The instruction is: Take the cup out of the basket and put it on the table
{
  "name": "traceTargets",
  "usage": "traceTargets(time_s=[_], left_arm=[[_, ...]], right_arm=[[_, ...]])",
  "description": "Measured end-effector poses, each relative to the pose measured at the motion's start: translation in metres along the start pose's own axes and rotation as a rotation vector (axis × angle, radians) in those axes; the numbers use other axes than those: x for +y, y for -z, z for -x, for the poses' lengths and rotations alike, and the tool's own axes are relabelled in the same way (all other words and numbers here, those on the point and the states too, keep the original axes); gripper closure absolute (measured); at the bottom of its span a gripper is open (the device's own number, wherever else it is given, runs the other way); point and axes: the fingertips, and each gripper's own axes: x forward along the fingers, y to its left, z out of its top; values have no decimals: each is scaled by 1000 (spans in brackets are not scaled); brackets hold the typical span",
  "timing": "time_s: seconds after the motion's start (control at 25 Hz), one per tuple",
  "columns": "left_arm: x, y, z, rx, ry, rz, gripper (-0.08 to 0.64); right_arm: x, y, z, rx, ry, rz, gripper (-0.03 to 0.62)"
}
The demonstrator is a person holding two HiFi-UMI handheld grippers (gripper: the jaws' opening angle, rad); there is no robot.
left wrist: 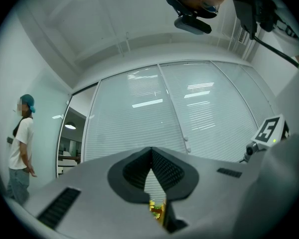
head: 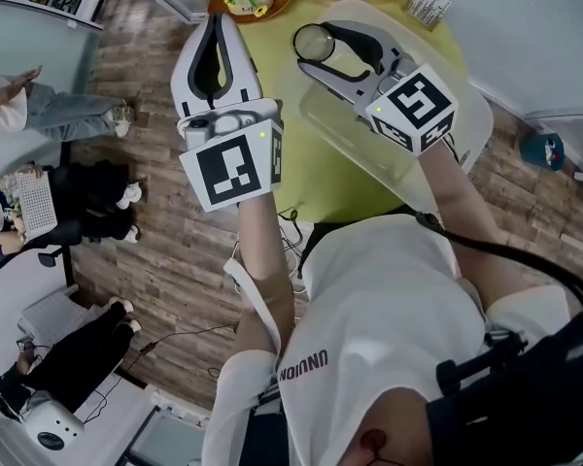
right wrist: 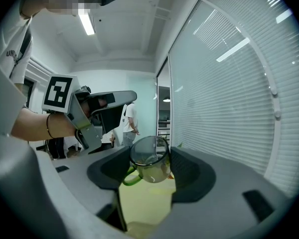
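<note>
Head view: a clear glass cup (head: 328, 54) with a green handle is gripped by the right gripper (head: 316, 37) above the far side of a yellow-green table (head: 284, 71). A clear basket (head: 350, 149) is seen on the table nearer the person. The cup appears lifted out of it and is not yet set down. The left gripper (head: 217, 17) is held to the left, its jaws brought together on nothing, well apart from the cup.

In the right gripper view the glass body is pinched from both sides just below the rim. The cup's long axis is seen tilted, the mouth turned up and back toward the person. The green handle is pointed left, toward the other gripper, and the base is aimed down at the tabletop.

For a clean placement, the cup would best be carried to bare table beside the basket and levelled until its axis stands upright. It would then be lowered until the base is felt flat. The jaws should be parted only then, since a tilted release could tip the glass onto its side.
</note>
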Motion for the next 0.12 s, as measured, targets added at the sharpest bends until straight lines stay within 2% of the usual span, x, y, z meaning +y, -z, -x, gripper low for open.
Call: traceTargets(time_s=[0.12], left_arm=[[0,1,0,1,4,-2,548]], right_arm=[[1,2,-1,6,2,4,322]])
